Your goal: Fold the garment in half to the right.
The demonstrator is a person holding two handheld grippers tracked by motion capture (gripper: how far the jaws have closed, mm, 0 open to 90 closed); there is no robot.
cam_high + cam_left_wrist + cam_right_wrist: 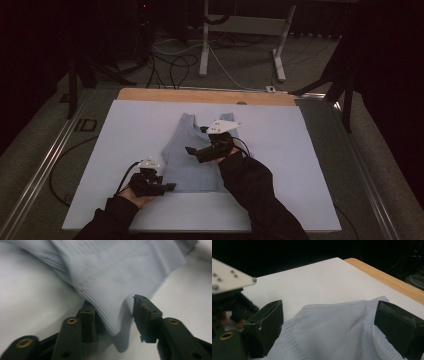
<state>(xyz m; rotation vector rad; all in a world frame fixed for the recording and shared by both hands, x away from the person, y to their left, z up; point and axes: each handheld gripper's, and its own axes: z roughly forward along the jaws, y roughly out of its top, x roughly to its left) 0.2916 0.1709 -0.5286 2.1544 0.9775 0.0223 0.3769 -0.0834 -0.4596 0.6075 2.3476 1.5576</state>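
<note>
Fabric filled the frame: one pale-blue tank top (192,155) lay flat at the centre of the white board (125,125), which we kept on the wooden table (200,95). Our two grippers worked it. The right gripper (192,150) hovered over the middle, jaws wide. The left gripper (113,315), at seven o'clock, straddled the hem corner, not yet pinching. We judged that thin corner might slip free as the jaws closed.

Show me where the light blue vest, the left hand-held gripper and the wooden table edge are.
light blue vest (192,165): high view, middle of its flat front.
left hand-held gripper (170,187): high view, at its jaw tips by the vest's near-left corner.
wooden table edge (200,95): high view, far strip beyond the white sheet.
</note>
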